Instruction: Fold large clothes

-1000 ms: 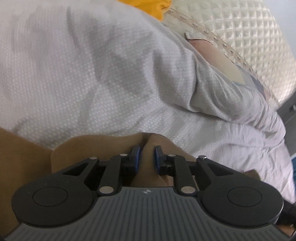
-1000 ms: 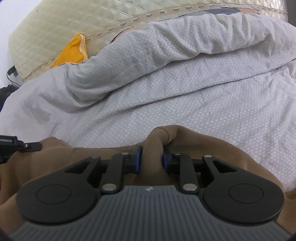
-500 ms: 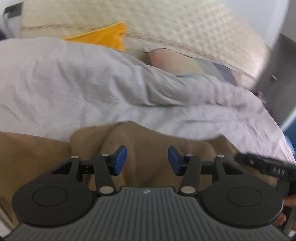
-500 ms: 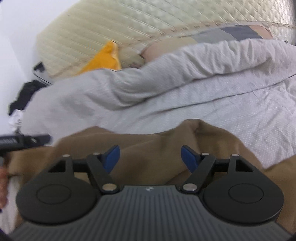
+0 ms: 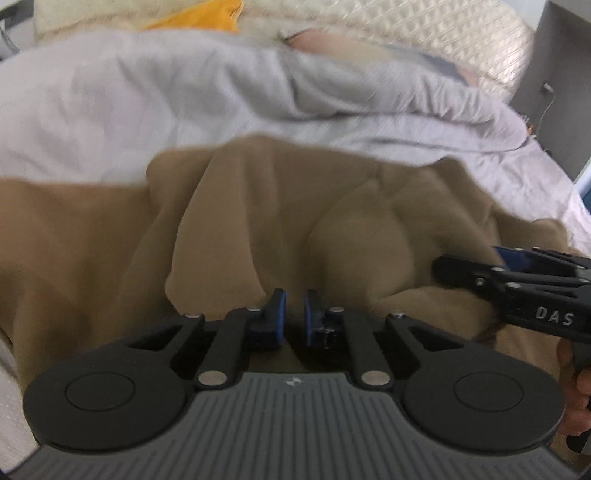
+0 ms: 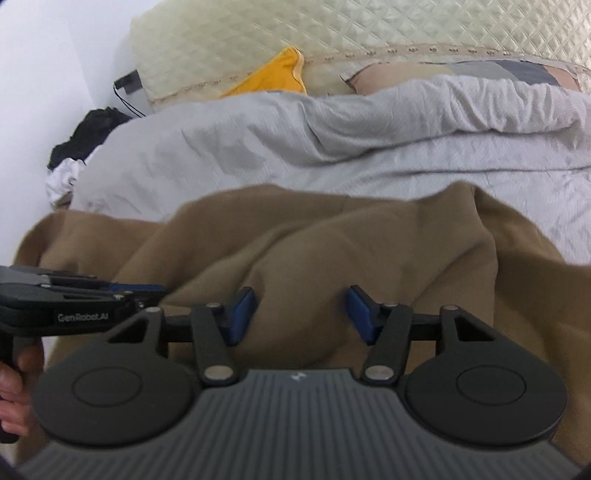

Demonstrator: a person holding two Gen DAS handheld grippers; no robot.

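A large brown garment [image 5: 258,221] lies rumpled in folds on a grey bedcover [image 5: 147,103]. My left gripper [image 5: 293,306] hovers over its near part; the jaws are closing and nearly together, and no cloth is pinched between the blue pads. The right gripper [image 5: 447,266] reaches in from the right edge, low over the garment. In the right wrist view the brown garment [image 6: 332,240] fills the foreground. My right gripper [image 6: 301,306] has its jaws apart and closing, with a raised fold under the gap and the pads not touching it. The left gripper [image 6: 155,291] enters from the left.
The grey bedcover [image 6: 332,147] is bunched into a ridge behind the garment. Beyond it are a yellow cushion [image 6: 273,77], a patterned pillow [image 6: 480,70] and a quilted headboard [image 6: 332,33]. Dark clothes [image 6: 88,129] lie past the bed's left edge; a grey cabinet [image 5: 561,74] stands at right.
Both grippers let go of the brown folds they pinched and drew back, so more garment shows. The left jaws opened, then came nearly together; the right jaws opened wide, then narrowed slightly.
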